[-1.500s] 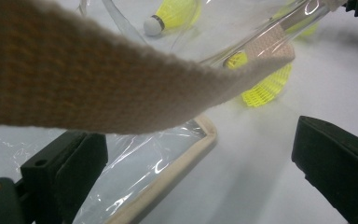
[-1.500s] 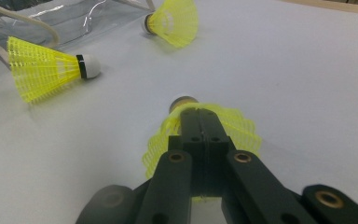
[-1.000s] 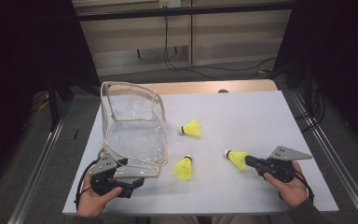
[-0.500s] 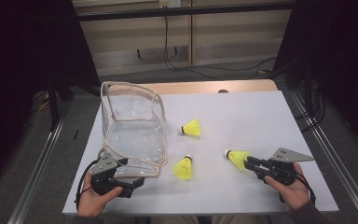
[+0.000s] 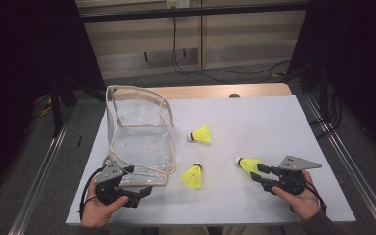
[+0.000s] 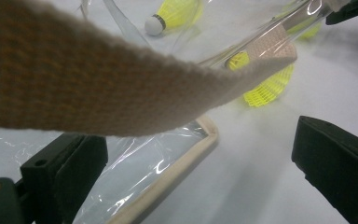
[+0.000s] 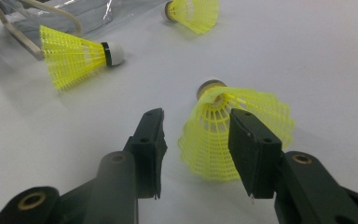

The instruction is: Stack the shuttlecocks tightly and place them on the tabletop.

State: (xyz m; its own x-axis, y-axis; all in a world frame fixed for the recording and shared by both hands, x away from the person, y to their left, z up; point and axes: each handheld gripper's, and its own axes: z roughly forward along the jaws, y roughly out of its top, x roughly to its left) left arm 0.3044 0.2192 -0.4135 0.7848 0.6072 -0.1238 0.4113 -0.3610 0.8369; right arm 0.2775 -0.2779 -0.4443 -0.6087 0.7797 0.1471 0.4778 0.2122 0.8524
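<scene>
Three yellow shuttlecocks lie on the white table (image 5: 274,122). The nearest right one (image 5: 247,163) (image 7: 209,133) rests between the jaws of my right gripper (image 5: 256,172) (image 7: 196,119). Those jaws have just been opening, and a gap shows between the left pad and the skirt. A second shuttlecock (image 5: 192,177) (image 7: 74,56) lies by the clear bag (image 5: 139,132), and a third (image 5: 202,134) (image 7: 193,11) lies farther off. My left gripper (image 5: 144,189) (image 6: 200,163) stands open at the bag's near corner, with the beige trim (image 6: 172,172) between its jaws and the strap (image 6: 98,84) above them.
The bag stands upright at the table's left with its mouth rim sagging. The table's front edge runs just under both hands. Beyond the table are a wooden ledge (image 5: 215,91), cables and a dark floor.
The right gripper's jaws have spread apart around the shuttlecock. Both hands, the bag and the other two shuttlecocks have kept their places.
</scene>
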